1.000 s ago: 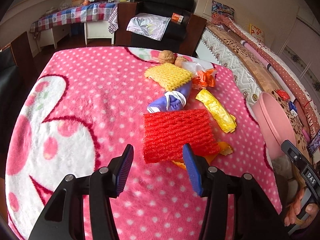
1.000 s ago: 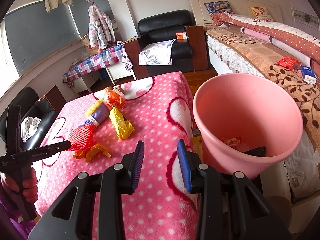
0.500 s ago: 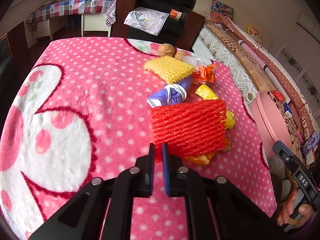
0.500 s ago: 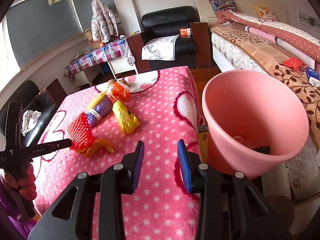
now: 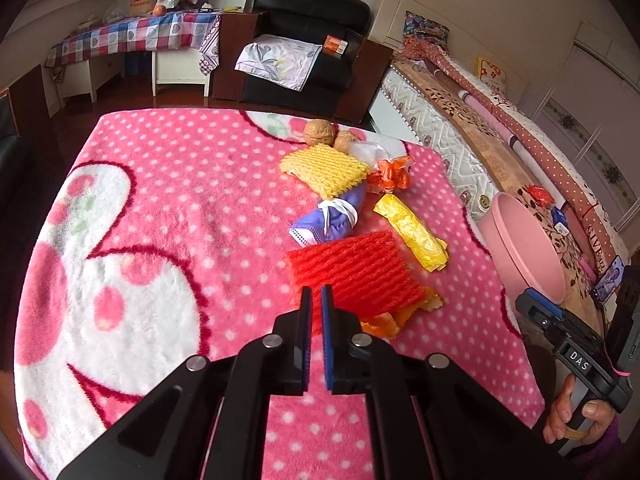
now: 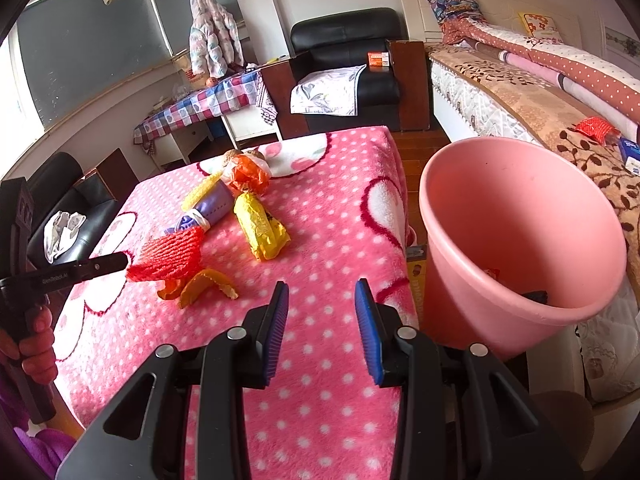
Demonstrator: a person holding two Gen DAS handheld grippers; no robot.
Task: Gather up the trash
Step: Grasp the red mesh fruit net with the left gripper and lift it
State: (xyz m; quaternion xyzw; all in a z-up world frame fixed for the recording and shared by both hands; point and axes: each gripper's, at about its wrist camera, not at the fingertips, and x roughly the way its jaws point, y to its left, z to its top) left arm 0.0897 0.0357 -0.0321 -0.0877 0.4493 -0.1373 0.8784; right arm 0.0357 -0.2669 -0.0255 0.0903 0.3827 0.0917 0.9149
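On pink blanket (image 5: 160, 184), ridged red foam net (image 5: 356, 272)

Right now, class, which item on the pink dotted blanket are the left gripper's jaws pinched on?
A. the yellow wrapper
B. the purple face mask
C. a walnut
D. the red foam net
D: the left gripper pinches the near edge of the red foam net, and the right wrist view shows that corner raised off the blanket.
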